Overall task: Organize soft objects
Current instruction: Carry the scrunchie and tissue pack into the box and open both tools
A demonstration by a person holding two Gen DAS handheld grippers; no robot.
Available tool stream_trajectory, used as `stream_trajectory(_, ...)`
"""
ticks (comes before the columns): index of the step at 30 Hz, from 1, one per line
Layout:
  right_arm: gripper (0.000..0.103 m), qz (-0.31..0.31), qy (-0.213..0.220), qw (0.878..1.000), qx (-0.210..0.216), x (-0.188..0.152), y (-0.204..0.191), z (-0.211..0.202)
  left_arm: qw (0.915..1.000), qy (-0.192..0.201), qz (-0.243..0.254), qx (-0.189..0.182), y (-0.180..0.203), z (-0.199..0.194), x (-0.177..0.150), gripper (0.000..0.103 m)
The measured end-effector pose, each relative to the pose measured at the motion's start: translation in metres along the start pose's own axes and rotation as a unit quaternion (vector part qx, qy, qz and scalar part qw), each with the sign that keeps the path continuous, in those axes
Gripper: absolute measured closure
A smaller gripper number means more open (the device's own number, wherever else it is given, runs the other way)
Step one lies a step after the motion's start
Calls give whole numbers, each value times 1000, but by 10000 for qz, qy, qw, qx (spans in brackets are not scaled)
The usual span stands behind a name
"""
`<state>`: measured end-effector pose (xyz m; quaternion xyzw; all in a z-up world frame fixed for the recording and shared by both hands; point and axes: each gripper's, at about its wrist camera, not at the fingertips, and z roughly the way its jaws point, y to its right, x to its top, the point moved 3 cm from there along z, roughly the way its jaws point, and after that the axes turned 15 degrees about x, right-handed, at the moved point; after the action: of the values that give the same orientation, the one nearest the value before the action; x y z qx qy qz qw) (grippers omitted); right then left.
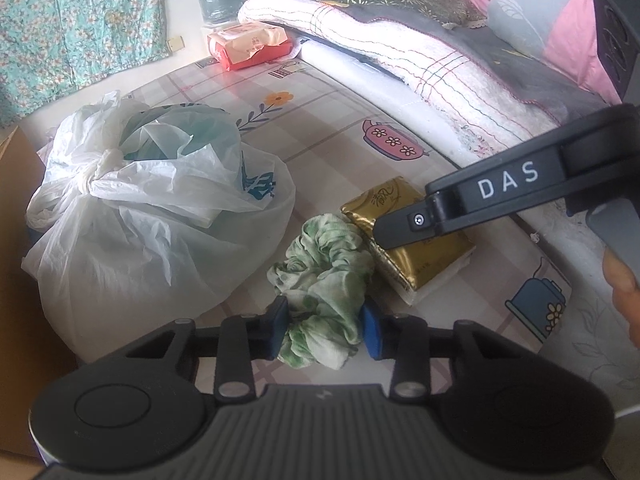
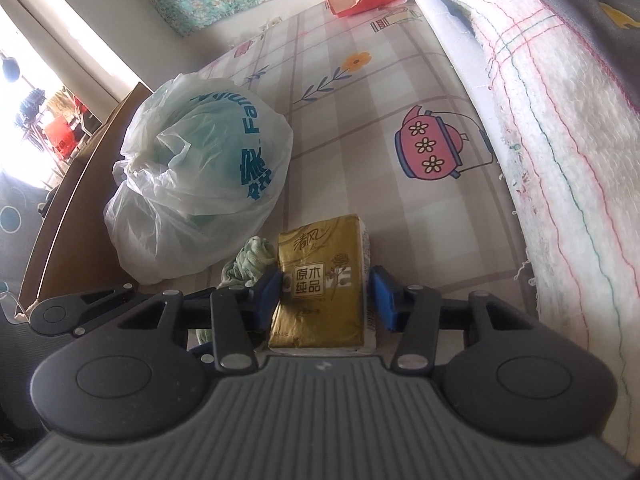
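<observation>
Between our left gripper's (image 1: 324, 330) blue pads sits the green scrunchie (image 1: 324, 280), squeezed from both sides on the checked sheet (image 1: 340, 152). Our right gripper (image 2: 326, 296) straddles the gold tissue pack (image 2: 320, 280): one pad touches it, the other stands just clear. Beyond lies a knotted plastic bag (image 1: 152, 208), its contents hard to make out.

Green-and-white crumpled fabric scrunchie (image 1: 324, 292) lying on the checked sheet (image 1: 320, 128), touching a gold-wrapped tissue pack (image 2: 322, 280) lying flat just beside it, both near a knotted white plastic bag (image 1: 152, 200).
</observation>
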<state>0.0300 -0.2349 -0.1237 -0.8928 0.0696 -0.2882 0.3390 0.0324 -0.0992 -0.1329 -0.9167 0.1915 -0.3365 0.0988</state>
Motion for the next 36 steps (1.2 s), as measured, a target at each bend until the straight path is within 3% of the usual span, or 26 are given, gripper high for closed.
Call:
stream_trajectory(7, 57, 181, 106, 9997, 87, -2, 2, -4, 9999, 109, -90, -6, -5, -8, 0, 80)
stream_trajectory(21, 57, 86, 449, 9984, 329, -3, -25, -29, 9973, 668, -292, 130, -27, -52, 2, 82)
stream_trajectory(27, 57, -357, 653, 9950, 674, 9, -67, -35, 9918, 1063, -565, 421, -61, -89, 6, 82)
stream_trajectory(32, 57, -853, 745, 9865, 1180, 25, -121, -27, 9811, 1424, -948, 901, -108, -124, 5, 82)
stream_trajectory(36, 57, -1206, 577, 9786, 1567, 35, -168, -5, 9704, 1546, -1388, 1229, -155, -148, -6, 82)
